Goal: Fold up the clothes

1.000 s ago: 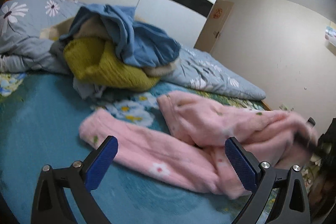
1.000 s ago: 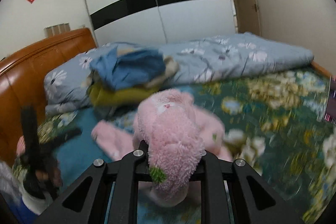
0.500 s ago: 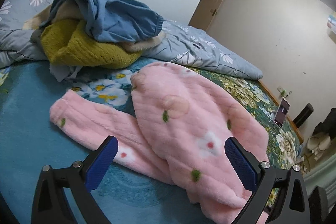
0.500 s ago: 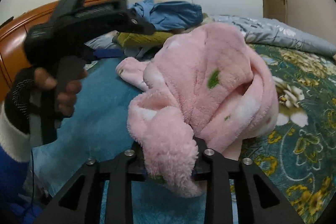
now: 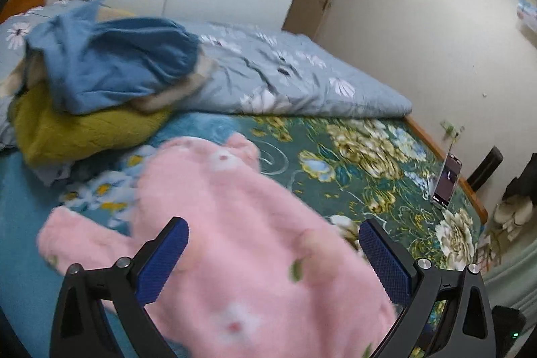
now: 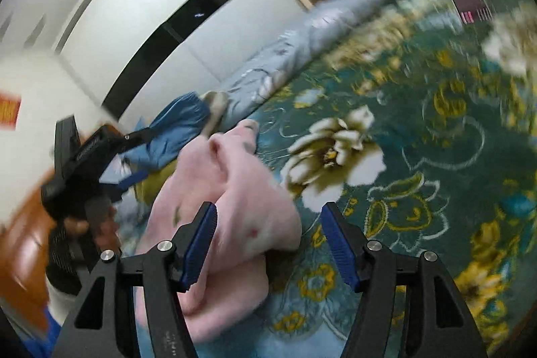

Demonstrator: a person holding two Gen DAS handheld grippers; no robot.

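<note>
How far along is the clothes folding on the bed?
Done: the pink fleece garment lies doubled over on the bed.
In hand: nothing gripped. The right gripper is opening with pink fleece between its fingers; the left gripper is open above the garment.
Left: finishing the pink piece, then the blue garment and yellow-green knit piled behind.

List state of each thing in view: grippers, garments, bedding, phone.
Right gripper: jaws opening, pink fleece garment released, lying between them.
Left gripper: open, empty, above the pink garment.
Pink fleece garment: folded over, on the bed.
Blue garment: crumpled, atop the pile.
Yellow knit: bunched under the blue one.
Grey floral quilt: rolled along the far edge.
Phone: propped upright, screen on.
</note>
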